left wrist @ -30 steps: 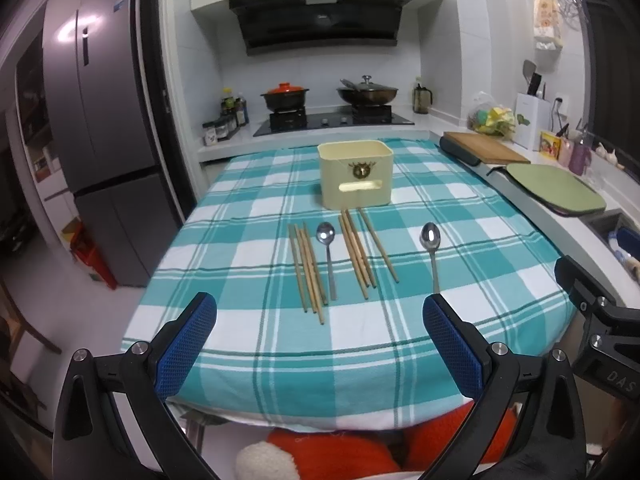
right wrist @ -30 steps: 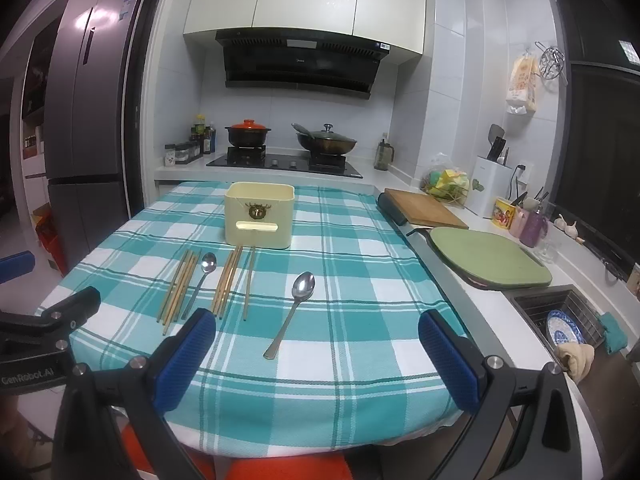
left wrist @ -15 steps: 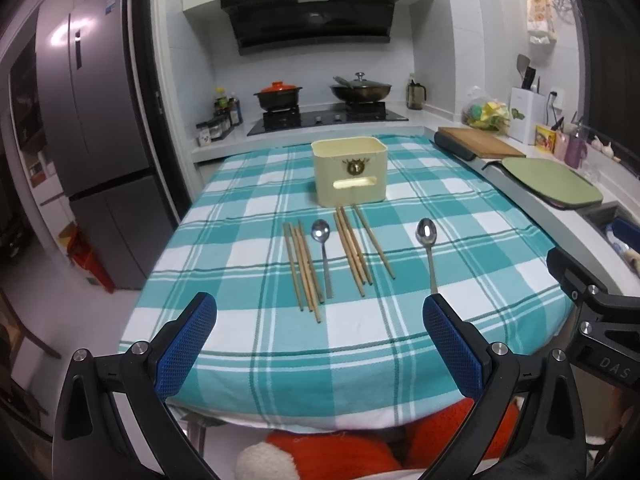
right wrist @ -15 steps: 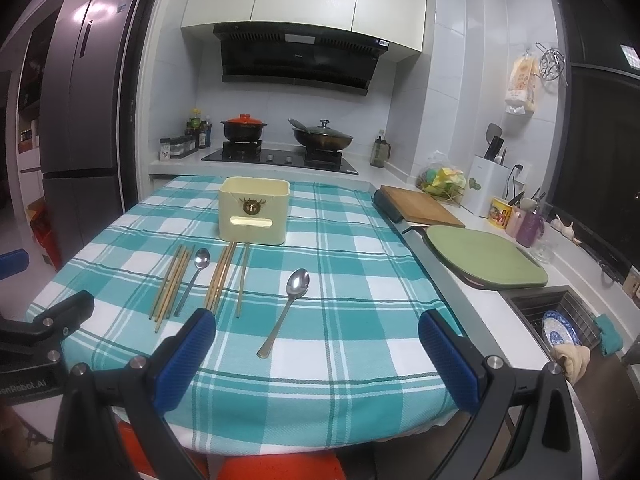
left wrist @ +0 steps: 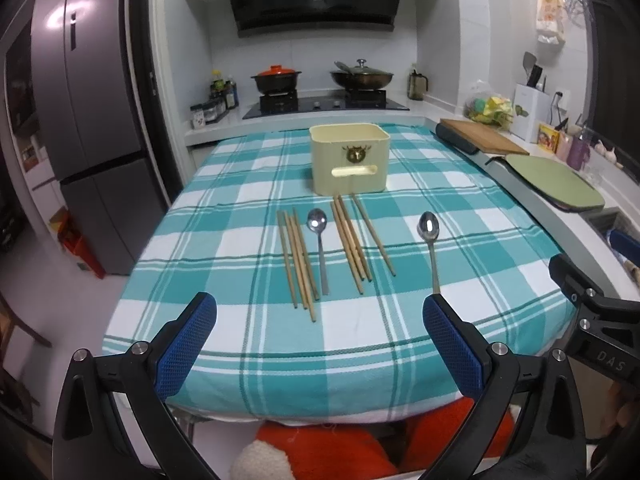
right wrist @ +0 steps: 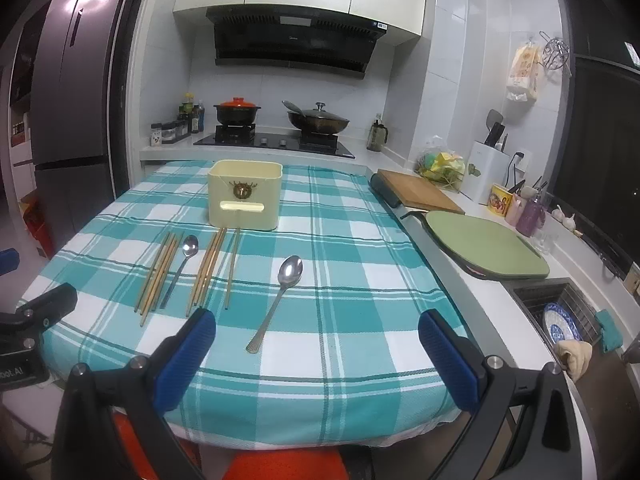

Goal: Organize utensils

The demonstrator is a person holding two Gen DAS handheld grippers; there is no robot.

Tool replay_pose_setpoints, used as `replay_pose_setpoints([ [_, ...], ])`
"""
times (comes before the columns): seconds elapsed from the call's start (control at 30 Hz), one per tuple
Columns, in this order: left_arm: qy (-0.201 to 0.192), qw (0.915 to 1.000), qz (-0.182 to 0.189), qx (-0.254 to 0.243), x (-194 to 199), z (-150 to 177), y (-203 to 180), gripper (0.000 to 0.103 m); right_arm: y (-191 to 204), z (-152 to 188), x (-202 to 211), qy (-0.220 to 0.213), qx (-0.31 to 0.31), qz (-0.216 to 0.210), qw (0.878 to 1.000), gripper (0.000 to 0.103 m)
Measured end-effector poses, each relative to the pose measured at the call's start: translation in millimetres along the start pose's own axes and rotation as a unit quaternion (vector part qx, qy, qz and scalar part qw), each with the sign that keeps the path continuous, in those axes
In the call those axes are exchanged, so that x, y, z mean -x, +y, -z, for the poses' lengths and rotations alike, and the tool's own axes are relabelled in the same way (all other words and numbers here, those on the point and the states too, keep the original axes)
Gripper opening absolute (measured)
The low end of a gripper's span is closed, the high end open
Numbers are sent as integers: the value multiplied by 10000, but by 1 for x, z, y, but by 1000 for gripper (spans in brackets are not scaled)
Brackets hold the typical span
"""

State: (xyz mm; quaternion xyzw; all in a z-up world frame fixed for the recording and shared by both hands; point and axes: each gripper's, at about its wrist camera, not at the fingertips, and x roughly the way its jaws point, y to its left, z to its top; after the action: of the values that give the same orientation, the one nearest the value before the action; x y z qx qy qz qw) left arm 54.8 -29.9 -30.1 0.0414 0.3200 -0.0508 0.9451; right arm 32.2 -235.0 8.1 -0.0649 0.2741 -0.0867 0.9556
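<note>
Evidently nothing is sorted yet: two bundles of wooden chopsticks (left wrist: 298, 258) (left wrist: 352, 242) and two steel spoons (left wrist: 319, 244) (left wrist: 431, 245) all lie flat on the checked desk (left wrist: 240, 216) in front of the cream utensil holder (left wrist: 349, 158), which looks empty. Left claw (left wrist: 320, 350) and right claw (right wrist: 316, 354) both hover spread wide at the near edge, gripping nothing

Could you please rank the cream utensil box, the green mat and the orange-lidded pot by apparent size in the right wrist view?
1. green mat
2. cream utensil box
3. orange-lidded pot, though it stands farthest from the camera, so its true size is unsure.
</note>
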Motion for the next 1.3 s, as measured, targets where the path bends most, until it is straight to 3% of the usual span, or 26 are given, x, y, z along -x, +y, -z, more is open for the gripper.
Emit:
replay_pose_setpoints([
  [0.27,372,9993,21,52,-36,2,7,103,-4,0,-38,260,-94,-9,9996,103],
  [0.5,832,9933,-17,808,-83,12,66,103,-16,16,-75,515,-307,-406,9974,103],
  [0.6,996,9910,-116,887,-106,14,81,103,-20,23,-91,663,-366,-348,9965,103],
  [0.77,1244,9865,-60,1059,-155,2,99,103,-30,28,-119,964,-644,-807,9900,103],
  [1.03,1354,9882,-314,645,-233,-24,92,103,-31,30,-155,1301,-730,-749,9860,103],
  [1.3,1625,9834,-595,545,-288,-28,97,102,-18,23,-165,1287,-488,-856,9868,103],
])
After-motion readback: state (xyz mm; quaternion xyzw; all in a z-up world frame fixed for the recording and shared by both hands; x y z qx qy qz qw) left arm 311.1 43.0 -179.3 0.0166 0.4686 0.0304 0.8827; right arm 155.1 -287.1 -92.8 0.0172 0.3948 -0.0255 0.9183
